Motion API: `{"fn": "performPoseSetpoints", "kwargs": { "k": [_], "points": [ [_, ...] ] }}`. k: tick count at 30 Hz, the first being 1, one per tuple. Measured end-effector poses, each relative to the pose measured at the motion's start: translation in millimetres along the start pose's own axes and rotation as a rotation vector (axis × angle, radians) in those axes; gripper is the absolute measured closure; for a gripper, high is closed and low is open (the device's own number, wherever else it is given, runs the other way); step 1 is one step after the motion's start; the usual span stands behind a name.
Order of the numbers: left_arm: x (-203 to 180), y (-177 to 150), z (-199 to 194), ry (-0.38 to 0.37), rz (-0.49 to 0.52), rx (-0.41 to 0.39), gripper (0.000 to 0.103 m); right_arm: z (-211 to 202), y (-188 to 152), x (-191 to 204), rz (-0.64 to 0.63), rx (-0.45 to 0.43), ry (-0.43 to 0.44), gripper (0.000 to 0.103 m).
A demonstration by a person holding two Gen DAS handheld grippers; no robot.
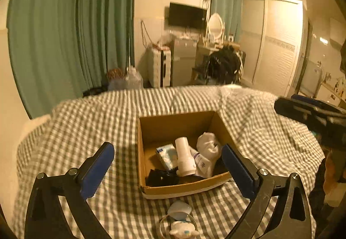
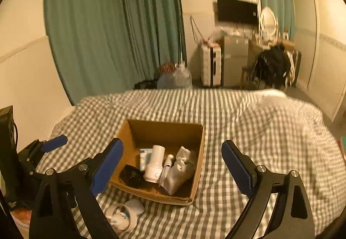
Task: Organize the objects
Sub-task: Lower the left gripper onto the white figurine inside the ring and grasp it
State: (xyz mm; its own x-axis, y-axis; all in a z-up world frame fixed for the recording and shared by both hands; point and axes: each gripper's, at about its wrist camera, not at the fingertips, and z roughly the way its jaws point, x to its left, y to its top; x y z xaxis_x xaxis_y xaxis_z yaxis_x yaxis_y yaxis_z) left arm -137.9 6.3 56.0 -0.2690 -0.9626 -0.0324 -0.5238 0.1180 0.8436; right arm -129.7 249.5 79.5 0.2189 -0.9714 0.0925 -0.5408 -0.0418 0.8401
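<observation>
A grey-and-white checked bedspread (image 1: 90, 131) carries one open cardboard box (image 1: 151, 128). Inside lie one crumpled white cloth (image 1: 208, 145), one upright white bottle (image 1: 183, 158), one pale blue packet (image 1: 166, 155), one white tube (image 1: 200, 158) (its print is too small to read) and one black item (image 1: 161, 177). A white toy (image 1: 180, 220) lies just before the box. The left gripper (image 1: 167, 173) and right gripper (image 2: 172, 168) both stand with jaws wide apart, empty.

I see a home bedroom: checked bed cover (image 1: 108, 122), green curtains (image 1: 71, 29), wall TV (image 1: 187, 15), vanity mirror (image 1: 215, 24), wardrobe (image 1: 274, 44).
</observation>
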Motion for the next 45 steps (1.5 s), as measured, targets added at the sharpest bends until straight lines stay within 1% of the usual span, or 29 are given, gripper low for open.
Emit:
{"fn": "performPoseSetpoints", "kwargs": {
  "k": [3, 5, 6, 8, 11, 13, 15, 18, 19, 21, 24, 26, 27, 29, 33, 34, 36, 37, 39, 41, 42, 44, 45],
  "points": [
    [-0.1, -3.5, -30.2, -0.007, 0.008, -0.051, 0.000, -29.5, -1.1, 12.7, -0.047, -0.022, 0.028, 0.010],
    [0.0, -9.9, -42.1, -0.004, 0.003, -0.060, 0.000, -45.4, -7.0, 24.4, -0.081, -0.037, 0.035, 0.010],
    [1.1, -15.5, -46.1, 0.000, 0.002, -0.056, 0.000, -51.6, -11.3, 29.8, -0.099, -0.042, 0.037, 0.010],
    [4.5, -32.0, -48.6, 0.036, -0.006, -0.034, 0.000, -58.2, -21.5, 38.9, -0.122, -0.044, 0.047, 0.010],
    [11.1, -61.4, -41.2, 0.089, -0.023, 0.019, 0.000, -56.8, -42.0, 46.5, -0.130, -0.032, 0.056, 0.010],
    [15.8, -85.1, -28.1, 0.125, -0.038, 0.063, 0.000, -47.3, -58.0, 49.0, -0.132, -0.012, 0.059, 0.010],
    [18.1, -108.0, -16.4, 0.138, -0.063, 0.095, 0.000, -30.9, -74.6, 50.2, -0.128, 0.021, 0.057, 0.010],
    [15.9, -139.7, 5.4, 0.103, -0.099, 0.170, 0.000, 3.3, -99.7, 44.0, -0.114, 0.094, 0.025, 0.010],
    [12.4, -148.1, 14.4, 0.089, -0.100, 0.206, 0.000, 12.0, -106.3, 41.4, -0.111, 0.109, 0.012, 0.010],
    [2.6, -159.8, 25.9, 0.077, -0.081, 0.244, 0.000, 31.7, -122.2, 34.6, -0.096, 0.152, -0.011, 0.010],
    [-15.7, -170.0, 40.1, 0.066, -0.033, 0.262, 0.000, 54.7, -145.8, 21.6, -0.061, 0.218, -0.036, 0.010],
    [-24.3, -174.3, 46.8, 0.087, 0.000, 0.278, 0.000, 66.4, -160.4, 11.3, -0.027, 0.257, -0.065, 0.010],
    [-26.6, -175.4, 49.0, 0.083, 0.005, 0.282, 0.000, 70.6, -164.6, 7.6, -0.011, 0.273, -0.070, 0.010],
    [-26.7, -174.7, 51.2, 0.081, -0.008, 0.271, 0.000, 73.9, -167.8, 1.4, 0.016, 0.294, -0.068, 0.010],
    [-18.0, -167.5, 53.7, 0.065, -0.069, 0.250, 0.001, 66.8, -167.4, -3.2, 0.032, 0.279, -0.047, 0.010],
    [-17.6, -166.7, 55.5, 0.065, -0.075, 0.251, 0.004, 66.4, -168.5, -3.8, 0.032, 0.280, -0.045, 0.010],
    [-22.1, -166.2, 61.4, 0.056, -0.056, 0.267, 0.011, 66.9, -169.3, -3.9, 0.036, 0.282, -0.039, 0.010],
    [-24.5, -167.5, 64.1, 0.052, -0.045, 0.278, 0.017, 66.1, -167.0, -1.6, 0.038, 0.281, -0.037, 0.010],
    [-33.3, -170.9, 72.8, 0.037, -0.002, 0.317, 0.019, 64.3, -167.3, -0.8, 0.042, 0.276, -0.033, 0.010],
    [-40.1, -175.6, 78.1, 0.031, 0.030, 0.338, 0.037, 66.7, -165.5, 1.1, 0.048, 0.277, -0.032, 0.010],
    [-43.5, -176.9, 82.0, 0.027, 0.046, 0.351, 0.039, 67.1, -165.6, 0.5, 0.050, 0.279, -0.032, 0.010],
    [-44.8, -178.1, 86.5, 0.019, 0.051, 0.364, 0.054, 67.9, -165.8, 0.2, 0.054, 0.283, -0.030, 0.010],
    [-44.1, -177.7, 87.4, 0.016, 0.047, 0.367, 0.054, 68.4, -165.4, 0.3, 0.055, 0.284, -0.031, 0.010]
  ]
}}
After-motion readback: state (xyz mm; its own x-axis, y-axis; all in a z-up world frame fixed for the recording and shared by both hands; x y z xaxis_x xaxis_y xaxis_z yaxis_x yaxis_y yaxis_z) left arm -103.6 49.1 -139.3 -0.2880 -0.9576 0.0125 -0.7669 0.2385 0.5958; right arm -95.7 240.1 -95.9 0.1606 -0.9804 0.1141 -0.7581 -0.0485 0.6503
